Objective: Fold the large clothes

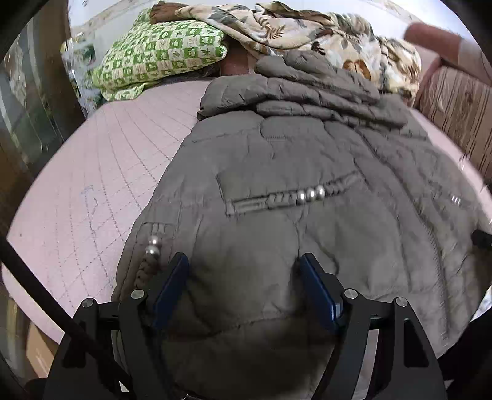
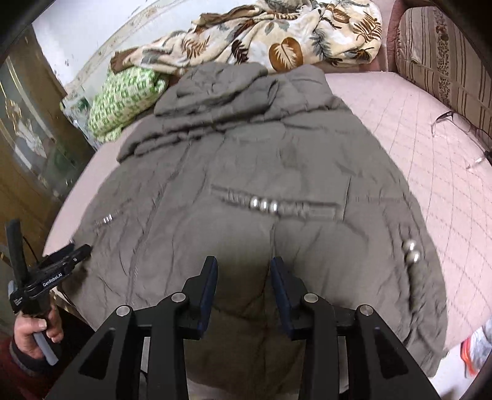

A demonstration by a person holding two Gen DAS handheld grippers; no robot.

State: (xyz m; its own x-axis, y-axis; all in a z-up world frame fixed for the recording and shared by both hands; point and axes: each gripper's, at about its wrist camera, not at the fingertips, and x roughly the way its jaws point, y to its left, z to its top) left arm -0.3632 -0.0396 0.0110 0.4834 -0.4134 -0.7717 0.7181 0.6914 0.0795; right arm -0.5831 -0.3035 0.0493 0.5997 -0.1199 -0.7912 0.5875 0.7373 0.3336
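Note:
A large grey-brown padded coat [image 1: 292, 160] lies spread on a pink quilted bed [image 1: 92, 184], hood toward the far end, hem toward me. It has pocket flaps with silver beads [image 1: 310, 194]. My left gripper [image 1: 243, 261] is open, its blue-padded fingers [image 1: 172, 283] standing over the coat's near hem on its left half. My right gripper [image 2: 244, 264] is open over the near hem of the coat [image 2: 261, 160] on its right half. The left gripper also shows in the right wrist view [image 2: 73, 250] at the coat's lower left edge.
A green checked pillow [image 1: 160, 58] and a leaf-print blanket [image 1: 292, 27] lie beyond the hood. A striped cushion [image 2: 442, 52] stands at the far right. Glasses [image 2: 452, 123] lie on the bed at right. A wooden cabinet [image 2: 27, 147] stands at left.

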